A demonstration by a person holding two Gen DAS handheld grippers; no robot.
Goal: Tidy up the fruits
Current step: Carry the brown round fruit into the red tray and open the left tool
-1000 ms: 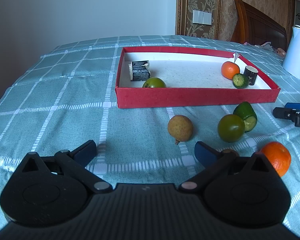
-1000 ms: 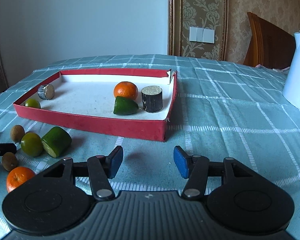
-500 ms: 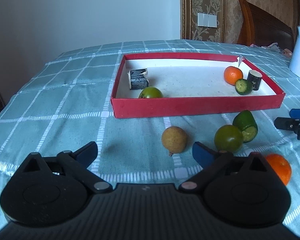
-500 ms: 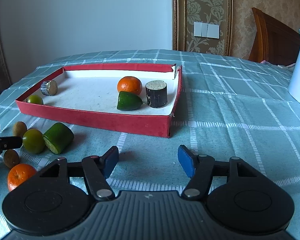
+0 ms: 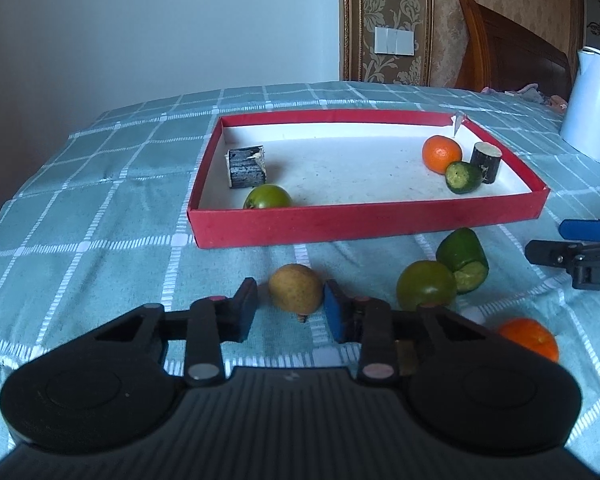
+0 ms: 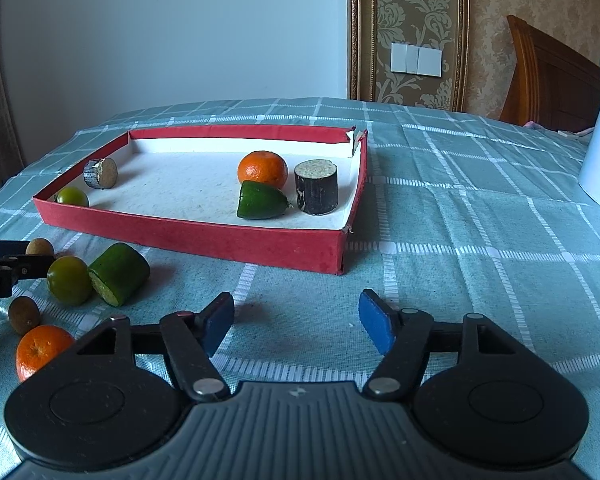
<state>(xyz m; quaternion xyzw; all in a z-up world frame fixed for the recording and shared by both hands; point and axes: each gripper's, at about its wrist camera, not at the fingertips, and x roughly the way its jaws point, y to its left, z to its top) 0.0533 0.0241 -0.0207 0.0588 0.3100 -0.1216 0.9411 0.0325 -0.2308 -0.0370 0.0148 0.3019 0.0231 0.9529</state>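
your left gripper (image 5: 290, 312) is sitting low on the checked tablecloth (image 5: 100, 216), its jaws bracketing the brown fruit (image 5: 296, 294) just in front of the red tray (image 5: 364, 222); i cannot tell whether the pads are gripping it. your right gripper (image 6: 296, 320) is hovering over bare cloth with its jaws spread wide, holding nothing.

- Red-walled tray (image 5: 364, 222) with white floor, on the table; inside: orange tangerine (image 5: 441, 153), green cut piece (image 5: 463, 177), round green fruit (image 5: 267, 197) by the near wall.
- On the table, in front of the tray: brown round fruit (image 5: 296, 293), green round fruit (image 5: 426, 291) touching a green cut chunk (image 5: 463, 259), orange tangerine (image 5: 529, 338), small brown fruit (image 6: 24, 314).
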